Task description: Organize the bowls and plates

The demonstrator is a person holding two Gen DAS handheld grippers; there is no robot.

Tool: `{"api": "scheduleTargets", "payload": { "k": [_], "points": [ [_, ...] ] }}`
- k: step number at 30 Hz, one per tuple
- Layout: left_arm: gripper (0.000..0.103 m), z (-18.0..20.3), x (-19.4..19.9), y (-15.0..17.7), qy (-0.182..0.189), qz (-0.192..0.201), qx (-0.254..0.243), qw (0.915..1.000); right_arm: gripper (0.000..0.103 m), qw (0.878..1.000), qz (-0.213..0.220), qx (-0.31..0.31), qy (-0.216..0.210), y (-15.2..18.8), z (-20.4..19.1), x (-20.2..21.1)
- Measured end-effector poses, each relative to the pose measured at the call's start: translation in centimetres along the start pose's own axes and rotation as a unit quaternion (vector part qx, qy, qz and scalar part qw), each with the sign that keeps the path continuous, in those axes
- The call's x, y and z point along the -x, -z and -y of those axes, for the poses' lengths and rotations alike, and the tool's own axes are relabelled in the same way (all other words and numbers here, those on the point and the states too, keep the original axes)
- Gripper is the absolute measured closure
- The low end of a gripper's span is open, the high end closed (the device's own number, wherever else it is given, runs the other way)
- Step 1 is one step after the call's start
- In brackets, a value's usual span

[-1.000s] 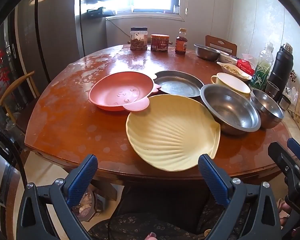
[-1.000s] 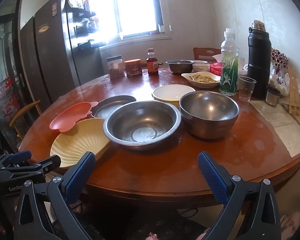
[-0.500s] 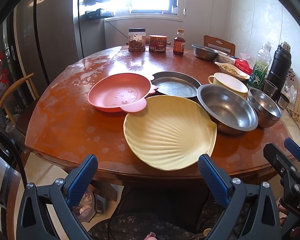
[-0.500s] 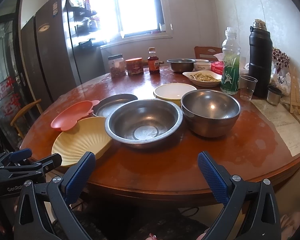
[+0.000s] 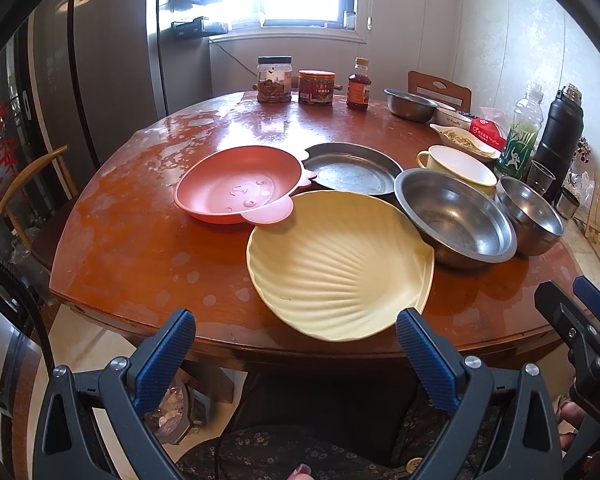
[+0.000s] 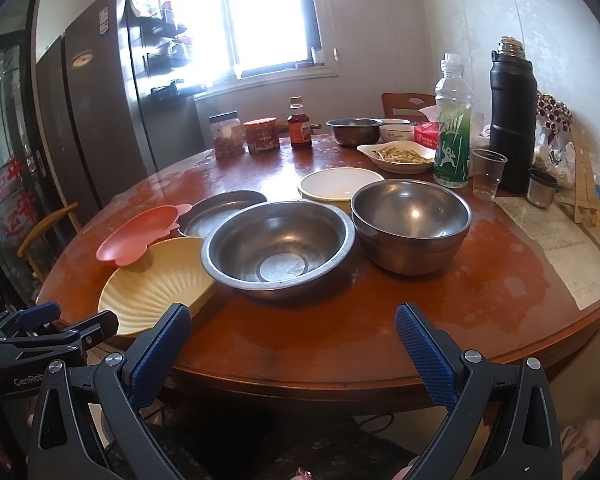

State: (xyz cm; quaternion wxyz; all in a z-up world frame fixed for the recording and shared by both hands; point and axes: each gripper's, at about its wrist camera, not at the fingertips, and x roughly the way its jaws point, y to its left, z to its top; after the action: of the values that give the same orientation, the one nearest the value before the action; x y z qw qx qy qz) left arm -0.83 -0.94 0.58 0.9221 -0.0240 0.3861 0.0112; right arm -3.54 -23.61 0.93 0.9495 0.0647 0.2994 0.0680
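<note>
On the round wooden table lie a yellow shell-shaped plate, a pink animal-shaped plate, a flat steel plate, a wide steel bowl, a deep steel bowl and a cream bowl. My left gripper hangs open off the near table edge, just before the shell plate. My right gripper is open too, in front of the steel bowls. Both hold nothing.
At the far side stand jars, a sauce bottle, another steel bowl, a dish of food, a green drink bottle, a black flask and a plastic cup. Papers lie at the right. A wooden chair stands left.
Both grippers have risen and drawn back slightly, so the table sits a little lower and farther in each view. Nothing on the table has moved.
</note>
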Motion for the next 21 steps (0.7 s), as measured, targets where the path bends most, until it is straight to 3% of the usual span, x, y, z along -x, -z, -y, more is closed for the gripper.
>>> {"api": "scheduleTargets", "payload": {
  "k": [21],
  "points": [
    [0.002, 0.32, -0.43, 0.03, -0.009, -0.002, -0.005, 0.9999, 0.001, 1.0, 0.011, -0.002, 0.001, -0.09, 0.16, 0.45]
  ]
}}
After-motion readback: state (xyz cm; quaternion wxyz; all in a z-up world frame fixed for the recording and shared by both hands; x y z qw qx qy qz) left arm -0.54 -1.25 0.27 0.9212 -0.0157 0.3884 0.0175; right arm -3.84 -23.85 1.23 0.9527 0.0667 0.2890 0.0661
